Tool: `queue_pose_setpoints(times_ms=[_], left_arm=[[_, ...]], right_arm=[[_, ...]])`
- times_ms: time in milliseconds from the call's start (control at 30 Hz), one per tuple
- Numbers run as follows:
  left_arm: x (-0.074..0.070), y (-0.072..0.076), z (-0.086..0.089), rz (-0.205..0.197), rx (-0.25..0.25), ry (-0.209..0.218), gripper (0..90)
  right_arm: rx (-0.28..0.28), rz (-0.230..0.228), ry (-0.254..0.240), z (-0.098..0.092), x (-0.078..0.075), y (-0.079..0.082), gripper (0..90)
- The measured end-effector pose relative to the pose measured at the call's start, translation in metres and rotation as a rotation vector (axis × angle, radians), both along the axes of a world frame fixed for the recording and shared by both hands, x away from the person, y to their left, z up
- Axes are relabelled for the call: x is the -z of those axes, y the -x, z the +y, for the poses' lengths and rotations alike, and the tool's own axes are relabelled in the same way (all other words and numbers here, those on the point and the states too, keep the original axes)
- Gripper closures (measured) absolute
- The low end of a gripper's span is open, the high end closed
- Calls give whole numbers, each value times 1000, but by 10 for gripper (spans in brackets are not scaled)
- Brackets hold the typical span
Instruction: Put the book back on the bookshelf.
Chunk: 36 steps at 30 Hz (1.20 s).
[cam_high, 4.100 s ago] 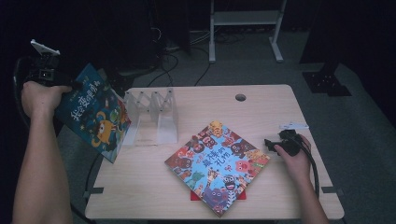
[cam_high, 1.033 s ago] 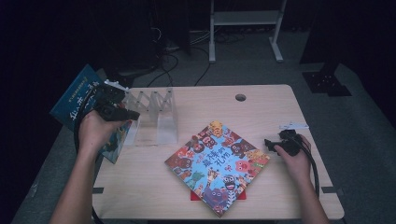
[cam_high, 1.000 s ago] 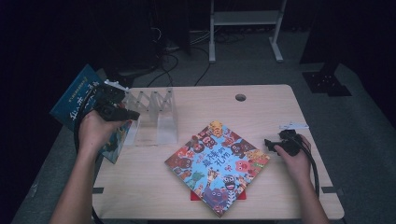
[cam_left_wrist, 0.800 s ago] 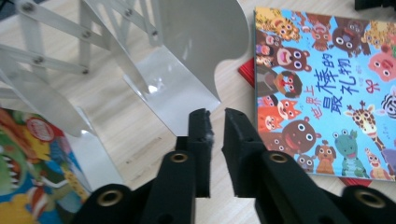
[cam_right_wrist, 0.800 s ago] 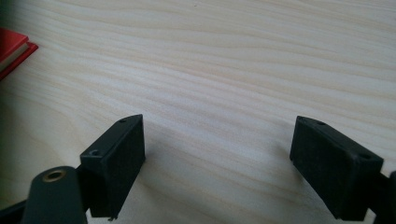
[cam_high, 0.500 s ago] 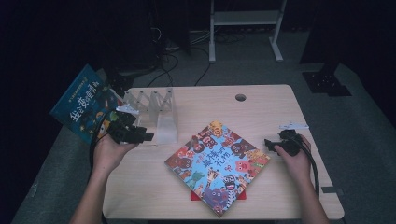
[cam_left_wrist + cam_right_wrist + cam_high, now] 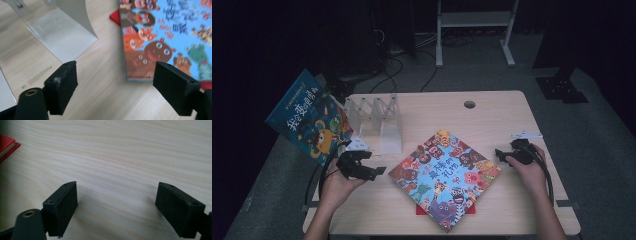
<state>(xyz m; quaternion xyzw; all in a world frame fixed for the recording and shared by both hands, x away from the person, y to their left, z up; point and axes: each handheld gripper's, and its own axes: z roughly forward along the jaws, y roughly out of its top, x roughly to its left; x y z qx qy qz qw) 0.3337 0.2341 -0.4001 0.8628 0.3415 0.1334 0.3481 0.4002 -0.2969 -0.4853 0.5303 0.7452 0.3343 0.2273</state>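
A colourful picture book (image 7: 444, 177) lies flat in the middle of the table, on top of a red book (image 7: 419, 210). A blue picture book (image 7: 309, 117) leans tilted at the left end of the clear book rack (image 7: 377, 117). My left gripper (image 7: 379, 171) is low over the table, left of the flat book. Its jaws have just been opening and now stand open with only bare wood between them (image 7: 113, 75); the book's corner (image 7: 162, 37) lies just ahead. My right gripper (image 7: 499, 153) rests open by the book's right corner, above bare wood (image 7: 115, 195).
The rack's metal base plate (image 7: 62, 37) lies close ahead-left of the left jaws. A cable hole (image 7: 469, 104) is at the table's back. A sliver of the red book (image 7: 6, 146) is at the left of the right gripper view. Cables and a stand's legs are on the floor behind.
My left hand let go of the blue book at the rack's left end, then came down and toward the flat book, jaws opening. The right hand stayed still.
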Motion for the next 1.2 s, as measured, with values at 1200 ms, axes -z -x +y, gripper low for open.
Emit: queue_pose_setpoints(times_ms=[1200], left_arm=[[77, 17, 6, 6, 172, -50, 0]], right_arm=[[-146, -26, -103, 16, -30, 17, 333]])
